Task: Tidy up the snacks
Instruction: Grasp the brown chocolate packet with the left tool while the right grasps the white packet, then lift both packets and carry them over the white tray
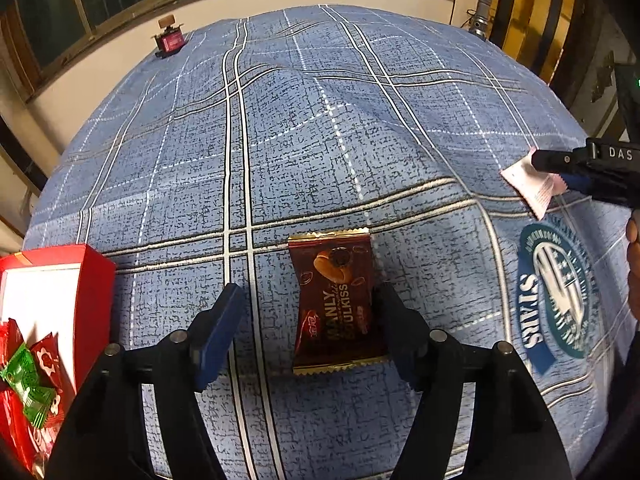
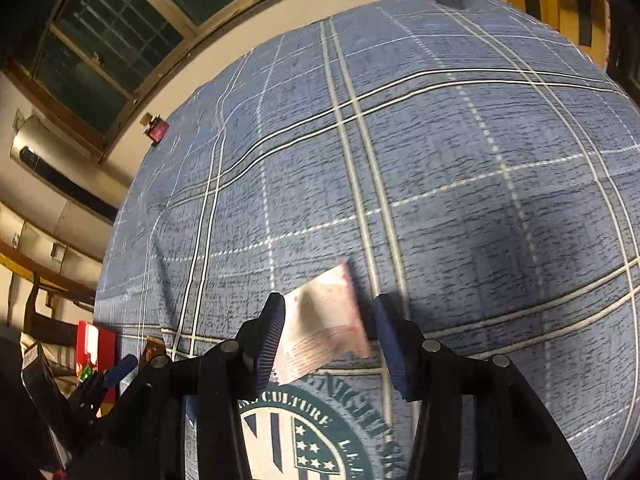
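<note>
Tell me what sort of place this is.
Probably a room in a home, perhaps a bedroom: a wide soft surface under a blue checked cloth, an old wood-framed window close behind it, and a red box of wrapped sweets at the cloth's edge.

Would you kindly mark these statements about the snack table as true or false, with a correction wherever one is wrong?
1. The brown snack packet lies flat on the blue plaid cloth. True.
2. The left gripper is clamped shut on it. False: its jaws stand open, with a clear gap on one side.
3. The red box is empty. False: it holds red and green sweets.
4. A pale pink packet sits between the right gripper's fingers. True.
</note>
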A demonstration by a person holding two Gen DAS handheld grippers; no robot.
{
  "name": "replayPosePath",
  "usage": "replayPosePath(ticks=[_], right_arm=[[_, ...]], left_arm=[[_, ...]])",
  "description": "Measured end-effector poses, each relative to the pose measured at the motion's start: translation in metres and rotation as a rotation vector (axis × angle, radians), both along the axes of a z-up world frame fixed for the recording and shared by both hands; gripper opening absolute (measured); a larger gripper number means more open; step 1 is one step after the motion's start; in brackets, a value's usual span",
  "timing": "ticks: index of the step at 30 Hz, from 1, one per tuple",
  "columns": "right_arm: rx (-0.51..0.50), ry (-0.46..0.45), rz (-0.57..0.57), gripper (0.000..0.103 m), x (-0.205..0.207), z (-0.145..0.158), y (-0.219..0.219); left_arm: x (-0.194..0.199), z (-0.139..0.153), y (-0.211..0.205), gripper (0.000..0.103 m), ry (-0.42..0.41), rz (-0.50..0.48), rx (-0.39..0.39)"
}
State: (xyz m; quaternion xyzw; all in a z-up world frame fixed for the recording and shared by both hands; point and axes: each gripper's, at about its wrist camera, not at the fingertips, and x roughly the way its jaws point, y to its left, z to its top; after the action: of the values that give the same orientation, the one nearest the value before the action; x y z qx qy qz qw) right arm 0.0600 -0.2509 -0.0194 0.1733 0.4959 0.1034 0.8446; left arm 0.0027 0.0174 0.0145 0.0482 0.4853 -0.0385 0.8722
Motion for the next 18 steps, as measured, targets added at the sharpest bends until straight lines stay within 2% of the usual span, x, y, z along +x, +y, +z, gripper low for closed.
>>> replayPosePath(ticks=[3,6,7,9,13,18], right_arm=[[-0.102,-0.032,0.035,0.049,-0.002,0.0,0.018],[-0.186,-0.07,0.051,0.047,-0.005,0.0,0.032],[-0.23,-0.084,0.058,0.04,-0.007,-0.001,0.037],[-0.295,-0.112,0.072,0.036,-0.01,-0.001,0.046],[-0.305,-0.146,0.082,0.024,-0.013,0.004,0.05],[-0.21,-0.138,0.069,0.019,-0.013,0.008,0.035]], left_arm=[[-0.006,-0.001,-0.001,0.064,-0.022,-0.011,0.006],[-0.007,0.0,-0.002,0.044,-0.03,-0.029,-0.026],[-0.007,0.0,-0.003,0.036,-0.034,-0.034,-0.027],[-0.008,0.0,-0.004,0.035,-0.048,-0.036,-0.021],[-0.014,0.001,-0.001,0.034,-0.066,-0.02,-0.035],[-0.031,0.013,0.001,0.034,-0.113,-0.008,-0.029]])
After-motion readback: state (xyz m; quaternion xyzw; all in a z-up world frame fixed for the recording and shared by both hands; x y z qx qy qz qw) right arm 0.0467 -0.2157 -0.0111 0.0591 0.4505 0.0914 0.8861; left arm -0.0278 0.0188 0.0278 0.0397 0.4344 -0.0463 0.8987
